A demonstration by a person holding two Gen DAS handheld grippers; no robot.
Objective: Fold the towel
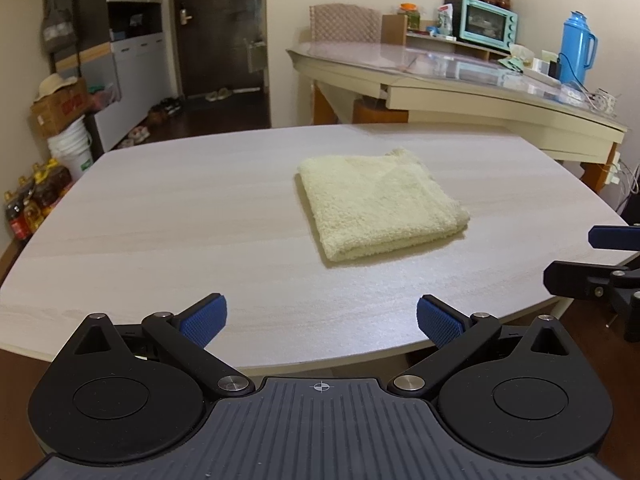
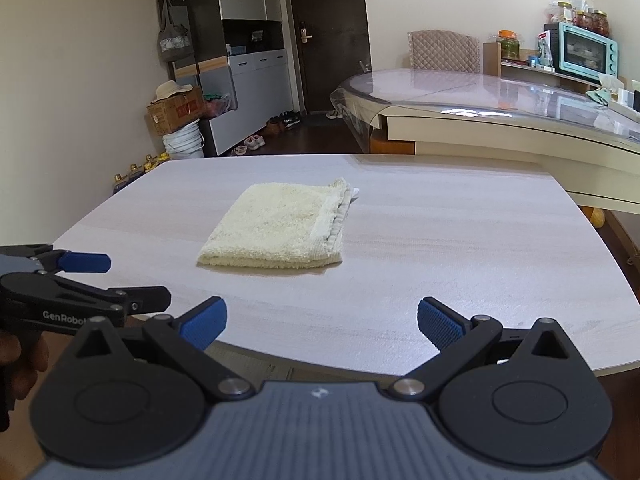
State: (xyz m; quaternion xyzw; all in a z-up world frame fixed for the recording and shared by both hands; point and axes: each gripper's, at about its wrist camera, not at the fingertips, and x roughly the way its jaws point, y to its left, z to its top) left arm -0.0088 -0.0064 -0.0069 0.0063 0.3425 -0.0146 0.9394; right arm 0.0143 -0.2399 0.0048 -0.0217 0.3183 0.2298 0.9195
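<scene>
A pale yellow towel [image 1: 380,204] lies folded into a small thick square on the light wooden table [image 1: 160,220]. It also shows in the right wrist view [image 2: 280,226], with its layered hems on the right side. My left gripper [image 1: 322,318] is open and empty, hovering at the table's near edge, short of the towel. My right gripper [image 2: 322,318] is open and empty too, at the near edge, right of the left one. The right gripper's fingers [image 1: 608,236] show at the right edge of the left wrist view. The left gripper [image 2: 96,280] shows at the left of the right wrist view.
A glass-topped beige table [image 1: 460,76] stands behind, carrying a teal toaster oven [image 1: 486,24] and a blue thermos [image 1: 576,48]. Bottles [image 1: 32,200], a white bucket [image 1: 74,148] and a cardboard box [image 1: 60,108] stand on the floor at the left.
</scene>
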